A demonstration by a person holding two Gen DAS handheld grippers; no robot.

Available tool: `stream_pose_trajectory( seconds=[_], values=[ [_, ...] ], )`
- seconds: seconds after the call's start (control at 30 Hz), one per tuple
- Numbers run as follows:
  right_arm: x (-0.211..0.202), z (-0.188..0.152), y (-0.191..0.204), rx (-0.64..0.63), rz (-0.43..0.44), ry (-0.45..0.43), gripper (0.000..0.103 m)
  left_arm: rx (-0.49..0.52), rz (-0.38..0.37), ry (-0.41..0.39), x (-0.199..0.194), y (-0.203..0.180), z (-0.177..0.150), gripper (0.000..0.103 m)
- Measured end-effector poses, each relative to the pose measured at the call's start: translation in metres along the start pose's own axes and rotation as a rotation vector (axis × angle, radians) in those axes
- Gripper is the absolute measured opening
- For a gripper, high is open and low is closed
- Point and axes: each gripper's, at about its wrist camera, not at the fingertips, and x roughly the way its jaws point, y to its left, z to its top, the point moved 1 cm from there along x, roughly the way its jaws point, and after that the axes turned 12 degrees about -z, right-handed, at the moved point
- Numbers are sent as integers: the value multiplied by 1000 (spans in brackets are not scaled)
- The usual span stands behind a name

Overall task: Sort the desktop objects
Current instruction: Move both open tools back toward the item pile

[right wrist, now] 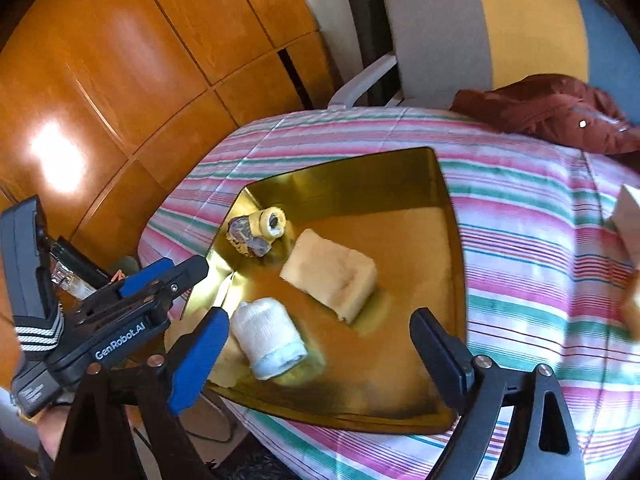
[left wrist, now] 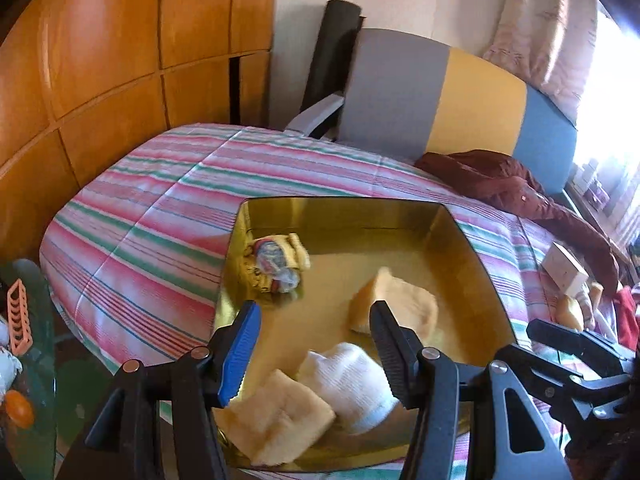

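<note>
Gold tin tray [left wrist: 472,240] on striped bed [left wrist: 140,220] holds white rolled sock [right wrist: 270,338], cream folded cloths, patterned roll. Sock soft, light, squashy; pinch mid-roll. Left tongs [left wrist: 316,360] spread, empty; right tongs [right wrist: 324,354] spread, empty.

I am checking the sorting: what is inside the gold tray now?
Inside the gold tray: a white rolled sock, two pale folded cloths, one patterned bundle. What lies under them is covered.
</note>
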Motion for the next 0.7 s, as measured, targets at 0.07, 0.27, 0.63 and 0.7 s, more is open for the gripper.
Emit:
stream_pose_trajectory(
  seconds=[0.07,0.27,0.63,0.7],
  values=[
    [-7,-3,-4,-2,-27,-20,96,22,-2,-5,-3,-10,-2,57],
    [-25,-9,-13,-23,-105,-74,99,114,-23,-3,-7,-44,-8,57],
    [-45,-25,-70,89,-192,-88,101,206,-92,41,0,-86,-19,58],
    [-48,-29,-86,119,-215,-82,101,227,-109,54,3,-94,-22,58]
  ],
)
